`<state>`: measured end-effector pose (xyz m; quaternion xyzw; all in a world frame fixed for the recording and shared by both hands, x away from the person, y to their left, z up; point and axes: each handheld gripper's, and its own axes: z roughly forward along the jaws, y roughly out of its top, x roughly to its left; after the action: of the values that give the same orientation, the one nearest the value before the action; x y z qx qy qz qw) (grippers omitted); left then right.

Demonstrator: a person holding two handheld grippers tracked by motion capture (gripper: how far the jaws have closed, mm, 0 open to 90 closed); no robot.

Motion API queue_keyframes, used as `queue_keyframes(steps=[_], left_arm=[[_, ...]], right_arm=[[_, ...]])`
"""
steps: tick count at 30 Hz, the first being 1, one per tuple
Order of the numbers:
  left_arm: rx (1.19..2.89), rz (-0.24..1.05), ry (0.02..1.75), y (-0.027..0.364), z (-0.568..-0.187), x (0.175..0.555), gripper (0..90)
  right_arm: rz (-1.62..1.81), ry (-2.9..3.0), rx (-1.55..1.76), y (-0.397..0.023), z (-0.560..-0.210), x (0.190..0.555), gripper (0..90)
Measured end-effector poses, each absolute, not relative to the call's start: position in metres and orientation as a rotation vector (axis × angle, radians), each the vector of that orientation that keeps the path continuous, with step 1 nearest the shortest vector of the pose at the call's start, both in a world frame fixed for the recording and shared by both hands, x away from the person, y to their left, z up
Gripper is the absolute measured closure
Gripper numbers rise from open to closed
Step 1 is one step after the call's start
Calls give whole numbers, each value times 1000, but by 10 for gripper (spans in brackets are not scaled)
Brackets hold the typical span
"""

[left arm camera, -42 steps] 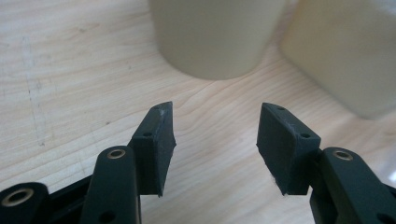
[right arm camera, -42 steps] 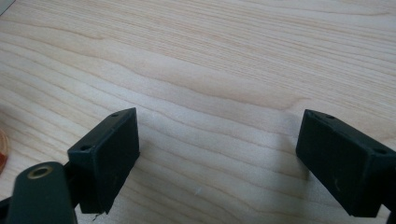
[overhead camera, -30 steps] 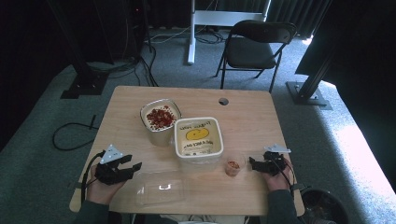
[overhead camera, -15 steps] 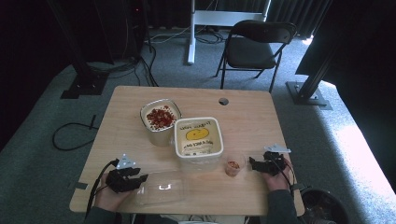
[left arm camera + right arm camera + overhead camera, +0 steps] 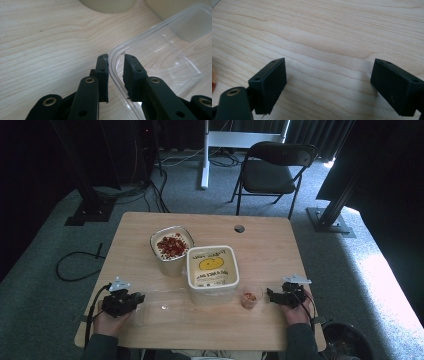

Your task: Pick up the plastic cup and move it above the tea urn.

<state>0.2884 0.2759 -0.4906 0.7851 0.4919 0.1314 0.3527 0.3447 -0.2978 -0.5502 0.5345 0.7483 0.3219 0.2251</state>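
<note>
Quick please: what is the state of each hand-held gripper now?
Left hand-held gripper: jaws just been closing around the clear lid rim, small gaps still visible, not yet pressing.
Right hand-held gripper: open, holding nothing.

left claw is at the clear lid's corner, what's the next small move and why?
Probably finish closing the left claw on the clear lid. Its jaws have just been closing and now straddle the lid's corner rim, with slim gaps still showing on both sides, so no grip yet. Lift only once the rim is pinched. The right claw rests open over bare table.
</note>
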Motion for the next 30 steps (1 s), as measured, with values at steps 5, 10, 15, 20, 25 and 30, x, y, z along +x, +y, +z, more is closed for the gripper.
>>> queue_keyframes(steps=[5, 10, 15, 20, 25, 30], left_arm=[[1947, 366, 1246, 292, -476, 280, 803], [1923, 467, 1214, 296, -458, 276, 839], [1899, 580, 1191, 295, -438, 273, 844], [1877, 636, 1156, 294, -418, 276, 844], [1861, 680, 1128, 294, -399, 282, 845], [1853, 728, 1086, 290, -376, 290, 845]], right_arm=[[887, 2060, 1478, -298, -550, 345, 127], [887, 2058, 1480, -297, -550, 345, 128], [887, 2059, 1479, -297, -550, 345, 128], [887, 2059, 1479, -297, -550, 345, 128], [887, 2058, 1480, -297, -550, 345, 128], [886, 2059, 1479, -297, -550, 345, 128]])
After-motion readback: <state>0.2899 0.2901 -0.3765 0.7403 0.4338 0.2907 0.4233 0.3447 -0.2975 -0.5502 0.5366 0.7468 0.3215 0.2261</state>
